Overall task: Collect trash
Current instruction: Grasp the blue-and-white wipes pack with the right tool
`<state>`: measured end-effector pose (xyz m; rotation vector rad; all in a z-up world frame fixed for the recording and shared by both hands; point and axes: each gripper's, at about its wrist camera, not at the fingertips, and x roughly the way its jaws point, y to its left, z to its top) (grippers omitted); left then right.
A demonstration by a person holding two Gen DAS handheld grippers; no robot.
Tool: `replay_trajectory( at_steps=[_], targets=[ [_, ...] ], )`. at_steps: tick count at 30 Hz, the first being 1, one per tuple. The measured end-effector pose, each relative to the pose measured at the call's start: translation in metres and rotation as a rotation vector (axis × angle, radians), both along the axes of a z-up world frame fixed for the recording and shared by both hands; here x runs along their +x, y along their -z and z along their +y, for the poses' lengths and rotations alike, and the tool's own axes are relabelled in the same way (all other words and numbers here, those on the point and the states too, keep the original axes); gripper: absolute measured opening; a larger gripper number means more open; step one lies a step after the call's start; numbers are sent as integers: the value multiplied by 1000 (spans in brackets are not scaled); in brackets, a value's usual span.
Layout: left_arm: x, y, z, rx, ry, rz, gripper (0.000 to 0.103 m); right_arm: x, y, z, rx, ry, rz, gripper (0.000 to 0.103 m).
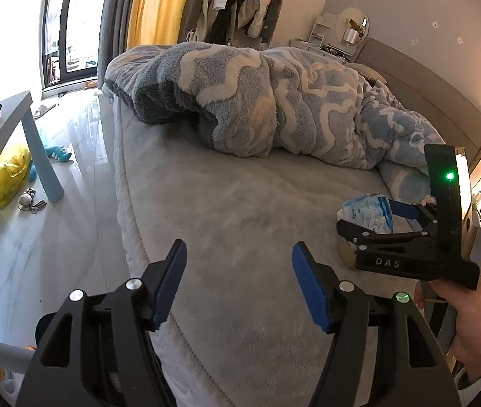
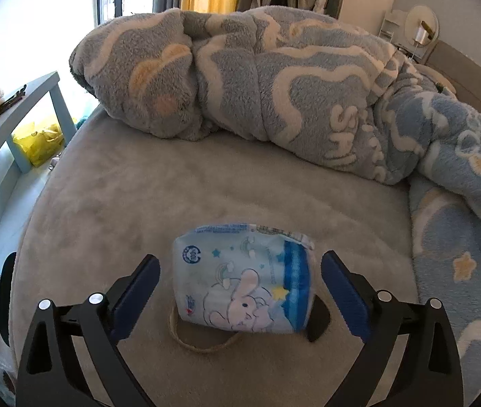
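- The grey plush bed (image 2: 111, 196) fills my view, with a blue-and-white fleece blanket (image 2: 308, 95) heaped along its far side.
- Left of the bed I see a pale blue side table (image 1: 42, 162) on the glossy floor, and a yellow plastic bag (image 1: 8, 176) under it; its contents I cannot make out.
- My right gripper (image 2: 240, 291) has its jaws wide apart, flanking the blue cartoon-print wrapper (image 2: 243, 278) on the bed without touching it.
- My left gripper (image 1: 238, 281) stands half open over bare bedding, the wrapper well off to its right.
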<state>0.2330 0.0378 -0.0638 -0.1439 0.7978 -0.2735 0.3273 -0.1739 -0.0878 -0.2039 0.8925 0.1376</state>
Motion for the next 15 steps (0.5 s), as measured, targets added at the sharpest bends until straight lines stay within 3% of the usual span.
replay_trajectory(
  at_steps=[6,7,9,15],
  targets=[
    [6,5,-6,5,6,11,69,7,6,-4,12,22,20,96],
    [7,6,-7,6,9,12,69,8,6,-6,29,23,24,94],
    [9,7,-10,9,14,13,69,11,6,-12,65,25,34,76],
    [13,11,-23,17,38,18,69,14,-2,-23,128,21,24,72]
  ],
)
